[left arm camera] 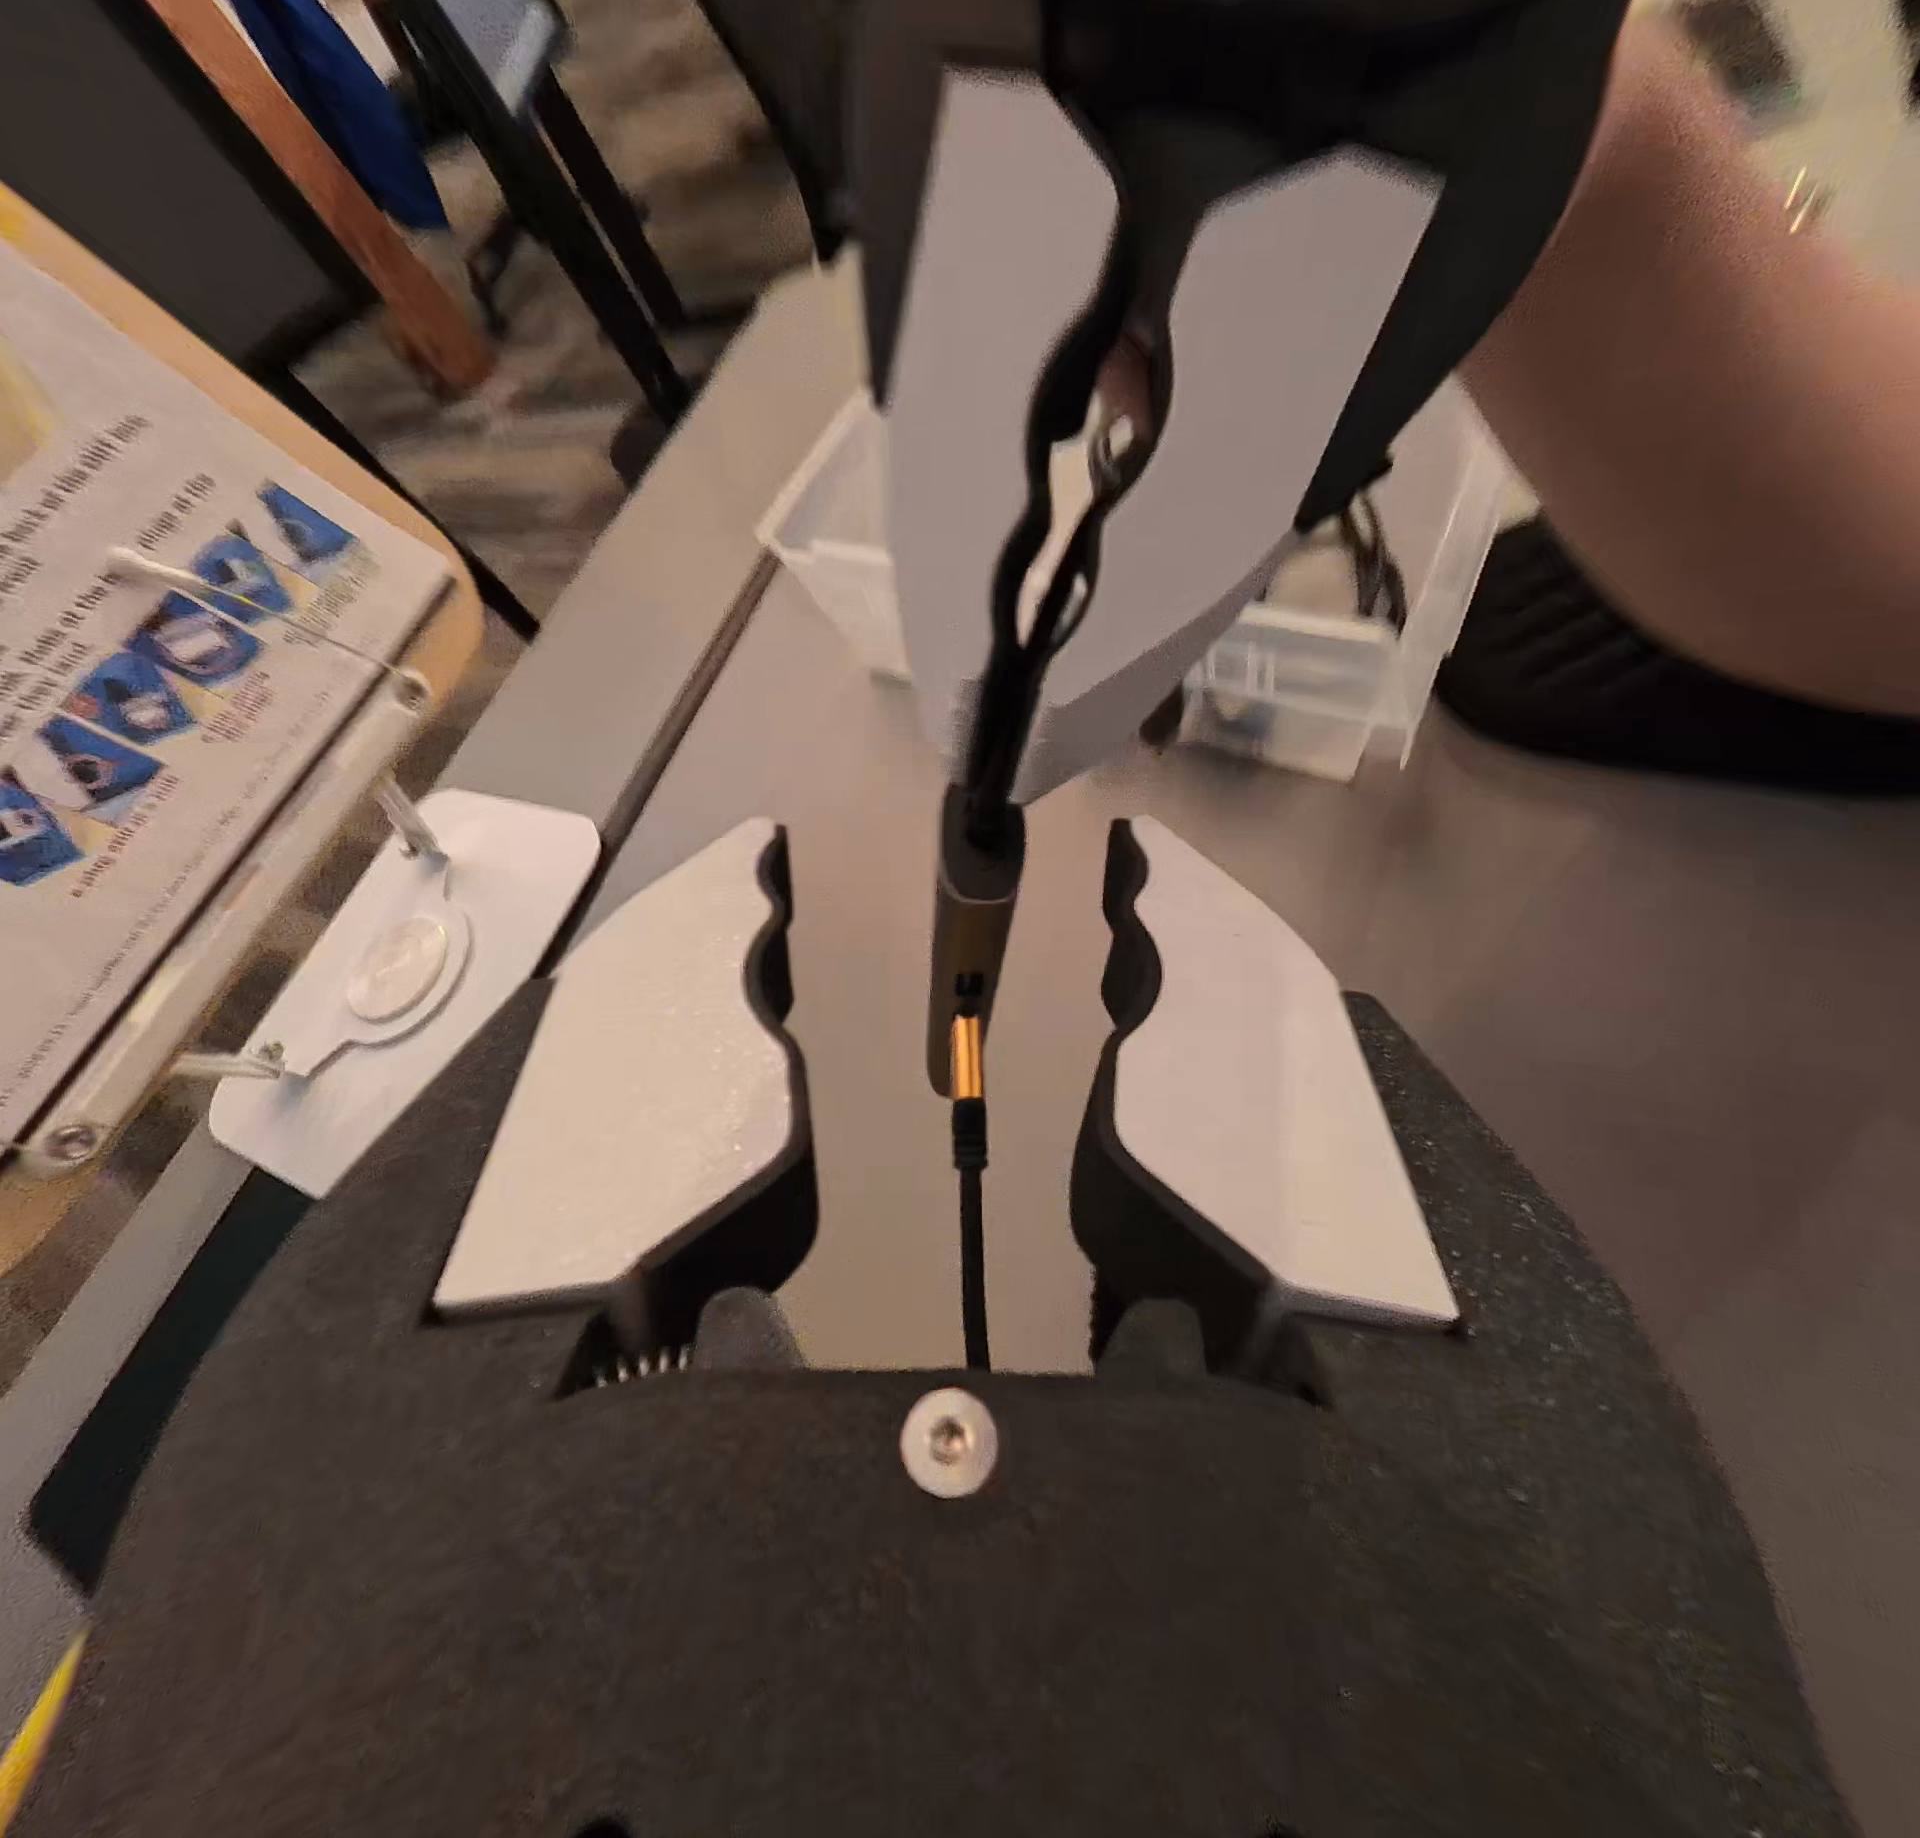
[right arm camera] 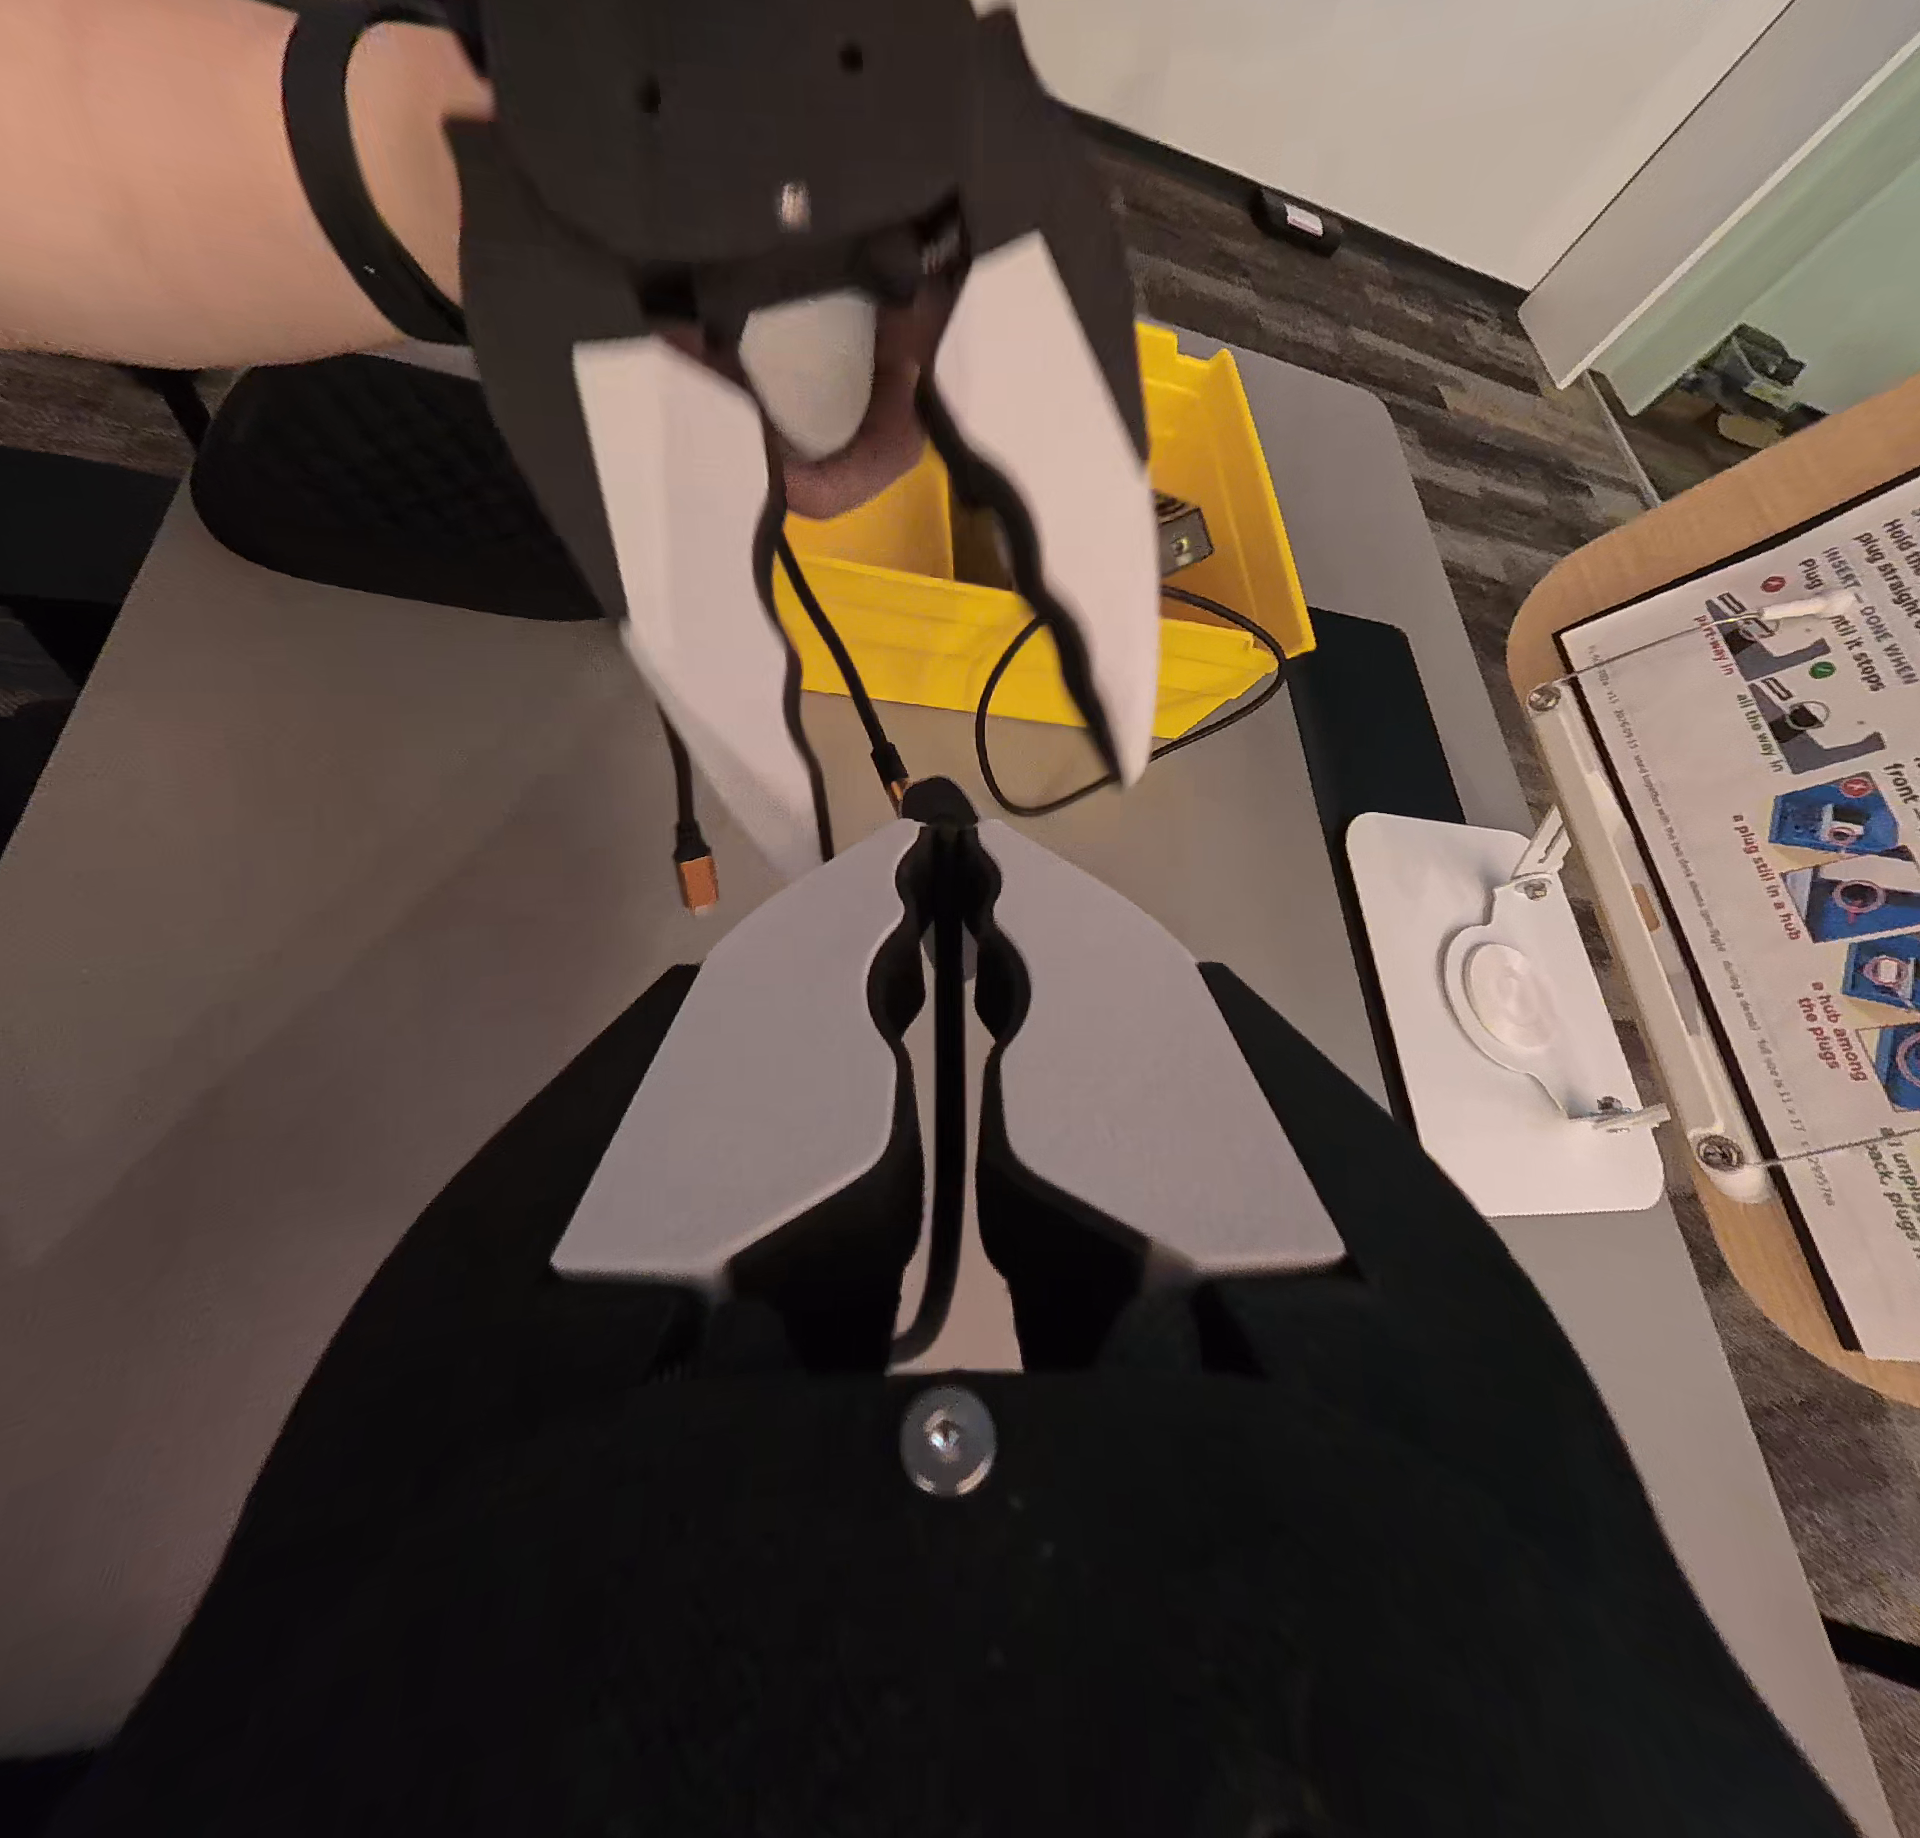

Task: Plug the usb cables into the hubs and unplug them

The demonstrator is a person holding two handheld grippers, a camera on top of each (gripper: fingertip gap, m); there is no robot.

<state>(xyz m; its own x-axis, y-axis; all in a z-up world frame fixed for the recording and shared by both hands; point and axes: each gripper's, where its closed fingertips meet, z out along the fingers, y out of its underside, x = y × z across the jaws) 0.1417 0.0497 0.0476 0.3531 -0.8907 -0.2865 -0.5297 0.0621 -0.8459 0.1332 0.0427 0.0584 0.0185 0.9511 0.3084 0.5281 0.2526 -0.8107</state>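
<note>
Filling both views, the smooth grey bench (left arm camera: 1558, 1061) carries a yellow plastic bin (right arm camera: 1205, 583) at its far edge; right claw (right arm camera: 943, 832) pinches the slim dark hub's (left arm camera: 975, 915) black cable (right arm camera: 948, 1009); left claw (left arm camera: 945, 853) spread around it; patterned carpet (right arm camera: 1455, 354) beyond.

Yellow bin (right arm camera: 1226, 583), grey table (right arm camera: 312, 853), black cable (right arm camera: 948, 1061), orange-tipped plug (right arm camera: 696, 879)

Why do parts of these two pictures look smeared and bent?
Left wrist view: the other claw and the printed sheet are motion-blurred, while the hub stays fairly sharp. Right wrist view: the far claw smears, and the wide lens curves the grey table edges.
</note>
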